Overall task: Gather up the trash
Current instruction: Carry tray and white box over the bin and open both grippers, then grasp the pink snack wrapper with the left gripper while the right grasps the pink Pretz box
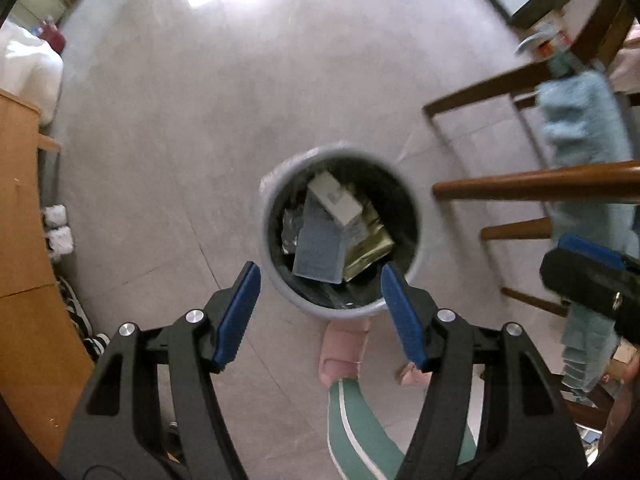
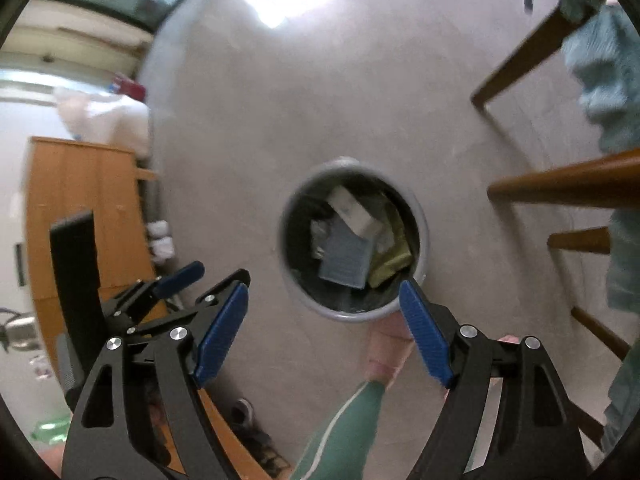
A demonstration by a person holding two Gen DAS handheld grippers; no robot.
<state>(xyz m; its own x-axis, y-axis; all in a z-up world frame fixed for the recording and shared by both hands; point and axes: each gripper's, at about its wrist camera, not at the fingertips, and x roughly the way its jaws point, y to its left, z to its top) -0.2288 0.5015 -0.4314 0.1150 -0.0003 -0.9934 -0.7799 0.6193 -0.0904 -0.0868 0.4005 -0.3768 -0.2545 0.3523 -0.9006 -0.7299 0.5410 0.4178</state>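
A round grey trash bin [image 1: 280,292] with a dark liner stands on the floor below both grippers; it also shows in the right wrist view [image 2: 420,216]. Inside lie a white carton [image 1: 334,198], a pale blue box [image 1: 320,248] and a gold foil pack [image 1: 368,252]; the same box [image 2: 344,256] and foil pack [image 2: 390,264] show from the right. My left gripper [image 1: 320,312] is open and empty above the bin's near rim. My right gripper [image 2: 324,328] is open and empty, also above the near rim. The right gripper shows at the right edge of the left view [image 1: 592,276].
A wooden chair [image 1: 520,184] with a light blue cloth [image 1: 580,120] draped on it stands right of the bin. A wooden cabinet [image 1: 24,240] and shoes [image 1: 76,312] are on the left. The person's leg and pink slipper [image 1: 344,352] are just before the bin.
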